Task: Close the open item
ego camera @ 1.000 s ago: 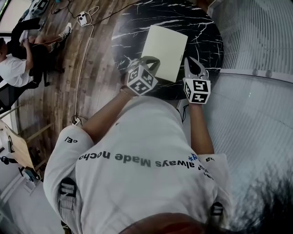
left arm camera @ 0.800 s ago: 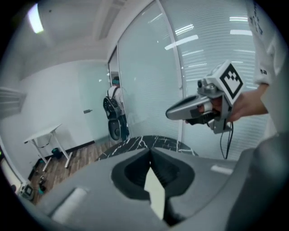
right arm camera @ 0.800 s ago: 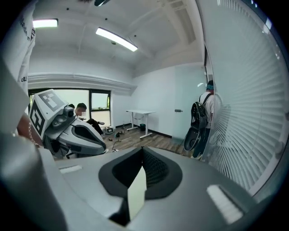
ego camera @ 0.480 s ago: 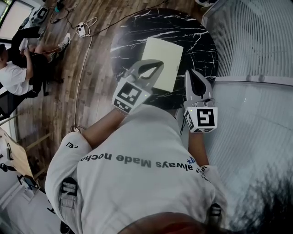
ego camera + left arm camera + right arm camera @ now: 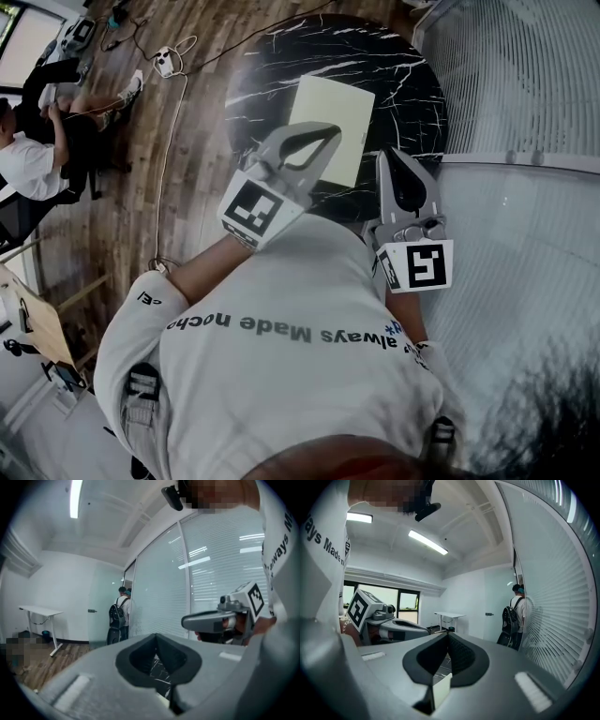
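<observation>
A pale, flat rectangular item (image 5: 333,108) lies shut on the round black marble table (image 5: 394,66). Both grippers are held up above the table's near edge, touching nothing. My left gripper (image 5: 328,131) has its jaws shut and empty; in the left gripper view (image 5: 157,637) only a slice of the marble shows through the gap behind the tips. My right gripper (image 5: 389,155) is shut and empty too. In the right gripper view (image 5: 449,634) a pale sliver of the item (image 5: 440,691) shows below the tips. Each gripper sees the other: the right gripper (image 5: 220,620), the left gripper (image 5: 393,626).
A glass wall with blinds (image 5: 525,84) runs along the right of the table. A seated person (image 5: 28,150) and a power strip (image 5: 169,36) with its cable are on the wooden floor at left. A person with a backpack (image 5: 119,616) stands by a white desk (image 5: 40,611).
Both grippers have risen from the table's near edge towards the head camera and now point more level. The pale item lies as before.
</observation>
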`<state>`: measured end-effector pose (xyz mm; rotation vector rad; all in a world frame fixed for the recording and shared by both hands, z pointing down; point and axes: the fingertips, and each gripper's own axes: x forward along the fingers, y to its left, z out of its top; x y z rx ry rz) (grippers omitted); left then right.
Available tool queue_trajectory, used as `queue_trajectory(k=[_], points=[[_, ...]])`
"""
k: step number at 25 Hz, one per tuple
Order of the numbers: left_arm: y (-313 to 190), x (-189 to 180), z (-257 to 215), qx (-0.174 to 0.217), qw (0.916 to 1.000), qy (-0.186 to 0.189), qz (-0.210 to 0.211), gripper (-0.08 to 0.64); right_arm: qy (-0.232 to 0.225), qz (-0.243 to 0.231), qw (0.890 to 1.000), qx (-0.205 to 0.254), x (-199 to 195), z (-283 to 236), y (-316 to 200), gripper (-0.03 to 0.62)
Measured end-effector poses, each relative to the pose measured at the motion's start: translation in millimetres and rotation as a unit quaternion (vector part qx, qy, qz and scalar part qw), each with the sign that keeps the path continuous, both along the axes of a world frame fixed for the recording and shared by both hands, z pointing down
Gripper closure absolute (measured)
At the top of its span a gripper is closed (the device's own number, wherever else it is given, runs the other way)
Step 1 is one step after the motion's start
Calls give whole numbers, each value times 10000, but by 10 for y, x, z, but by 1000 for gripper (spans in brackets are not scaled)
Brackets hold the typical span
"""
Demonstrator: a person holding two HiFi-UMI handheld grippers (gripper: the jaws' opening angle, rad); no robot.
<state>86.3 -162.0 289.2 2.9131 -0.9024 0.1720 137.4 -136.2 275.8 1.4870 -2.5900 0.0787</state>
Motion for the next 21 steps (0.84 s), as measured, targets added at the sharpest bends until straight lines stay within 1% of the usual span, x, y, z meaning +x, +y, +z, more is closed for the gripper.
queue_trajectory(k=[6, 13, 21], points=[[-35, 6, 38, -100, 9999, -9, -35, 557, 27, -1, 10000, -11, 3, -10, -19, 591], [-40, 22, 87, -107, 9999, -57, -28, 557, 3, -3, 10000, -26, 30, 23, -30, 591], [-17, 24, 25, -83, 9999, -92, -11, 557, 19, -13, 10000, -22, 19, -49, -17, 591]])
